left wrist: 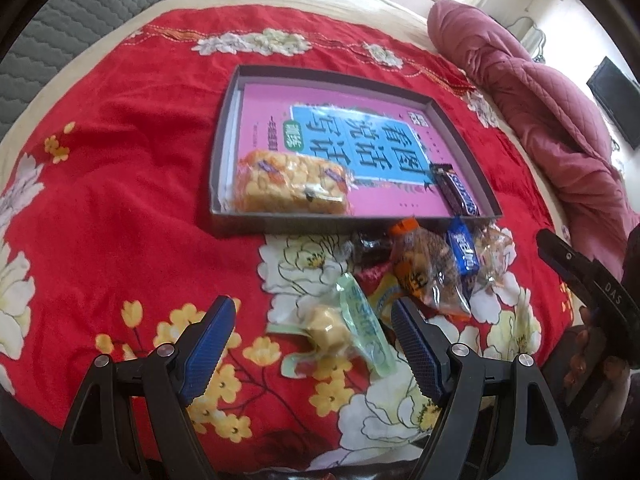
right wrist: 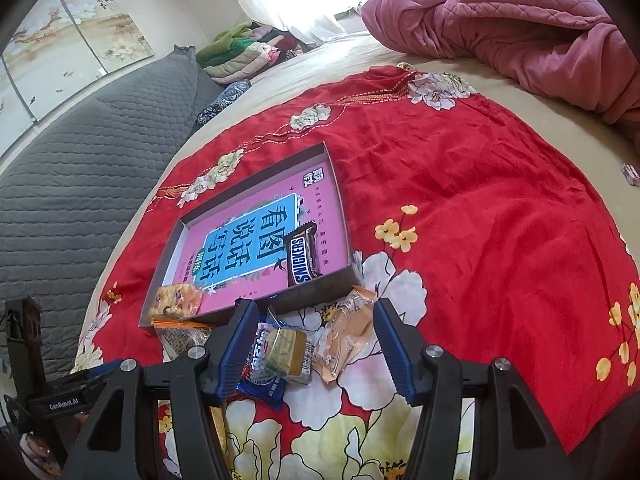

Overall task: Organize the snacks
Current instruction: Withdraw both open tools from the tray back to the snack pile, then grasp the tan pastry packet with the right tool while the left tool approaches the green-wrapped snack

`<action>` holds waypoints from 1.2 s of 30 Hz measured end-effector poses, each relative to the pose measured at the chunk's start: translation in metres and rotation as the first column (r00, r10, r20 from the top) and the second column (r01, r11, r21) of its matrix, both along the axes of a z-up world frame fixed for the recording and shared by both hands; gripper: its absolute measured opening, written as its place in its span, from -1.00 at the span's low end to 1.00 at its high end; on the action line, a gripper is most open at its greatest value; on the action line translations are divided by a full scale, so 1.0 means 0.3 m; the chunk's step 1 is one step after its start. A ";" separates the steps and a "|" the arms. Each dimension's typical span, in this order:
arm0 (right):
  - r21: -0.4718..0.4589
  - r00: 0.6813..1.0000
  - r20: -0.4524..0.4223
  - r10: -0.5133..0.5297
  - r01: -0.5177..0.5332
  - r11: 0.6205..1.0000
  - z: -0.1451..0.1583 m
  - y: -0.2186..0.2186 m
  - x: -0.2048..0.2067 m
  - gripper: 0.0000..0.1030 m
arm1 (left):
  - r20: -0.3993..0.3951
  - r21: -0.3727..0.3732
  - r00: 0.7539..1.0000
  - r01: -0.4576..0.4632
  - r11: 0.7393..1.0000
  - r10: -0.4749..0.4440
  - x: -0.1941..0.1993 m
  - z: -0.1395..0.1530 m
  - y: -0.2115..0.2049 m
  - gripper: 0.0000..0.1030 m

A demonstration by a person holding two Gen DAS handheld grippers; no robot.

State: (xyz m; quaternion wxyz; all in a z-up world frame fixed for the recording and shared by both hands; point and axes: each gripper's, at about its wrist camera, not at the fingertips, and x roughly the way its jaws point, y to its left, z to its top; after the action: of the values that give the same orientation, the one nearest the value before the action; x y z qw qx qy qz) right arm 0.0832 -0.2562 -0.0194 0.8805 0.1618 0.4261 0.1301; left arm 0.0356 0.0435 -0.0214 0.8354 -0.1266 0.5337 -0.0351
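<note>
**Snacks half-sorted on a red flowered bedspread**

A bed fills both views, spread with a red floral cloth (left wrist: 120,208) over a beige sheet, a pink quilt (right wrist: 520,28) bunched at its far side and a grey quilted headboard (right wrist: 80,168) along the other.

The left gripper (left wrist: 308,340) points steeply down at the cloth with its blue-padded jaws standing wide, gripping nothing; between them lies a pale green wrapped snack (left wrist: 352,328) with a yellowish piece inside, clear of both pads. Just beyond it sits a loose heap: an orange-topped clear packet (left wrist: 428,276), a blue wrapped bar (left wrist: 464,252) and a crinkled clear wrapper (left wrist: 496,256).

The right gripper (right wrist: 312,336) hangs over the same heap with its jaws about half apart and nothing clamped. A small wrapped sandwich biscuit (right wrist: 288,352) and a clear-wrapped tan cake (right wrist: 348,332) lie in the gap; the left pad sits just beside the blue packet, though contact cannot be judged.

Past the heap lies a shallow grey box (left wrist: 348,80) holding a pink book. On it rest a Snickers bar (right wrist: 306,256), near the right-hand near corner, and a large yellow puffed-rice pack (left wrist: 292,184) at the left-hand near corner.
</note>
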 end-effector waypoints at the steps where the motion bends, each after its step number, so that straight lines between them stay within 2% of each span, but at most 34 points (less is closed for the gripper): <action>1: -0.003 1.000 -0.003 0.001 -0.001 1.000 -0.002 0.002 0.000 0.15 | -0.007 -0.003 1.000 0.004 1.000 -0.004 -0.003 -0.006 -0.005 0.59; 14: -0.027 0.999 -0.042 0.033 -0.034 0.999 -0.041 0.032 0.014 0.15 | -0.106 -0.025 0.994 -0.015 1.000 0.013 -0.005 -0.124 -0.020 0.59; 27: -0.042 0.990 -0.138 -0.001 -0.005 0.999 -0.142 0.029 0.082 0.15 | -0.091 -0.006 0.996 0.000 1.000 0.000 0.018 -0.155 -0.042 0.59; 31: -0.075 0.989 -0.149 0.015 -0.026 0.997 -0.168 0.052 0.101 -0.01 | -0.084 -0.013 0.996 -0.005 1.000 0.003 0.029 -0.162 -0.044 0.59; 36: -0.136 0.990 -0.141 0.021 -0.040 0.990 -0.182 0.077 0.113 -0.09 | -0.074 -0.037 0.997 -0.023 0.999 0.020 0.034 -0.166 -0.033 0.59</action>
State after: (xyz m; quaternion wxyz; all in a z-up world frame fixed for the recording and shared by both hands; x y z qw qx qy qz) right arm 0.1171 -0.2330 -0.0739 0.8555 0.1027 0.4971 0.1022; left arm 0.0459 0.0338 -0.0712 0.8131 -0.1493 0.5618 -0.0317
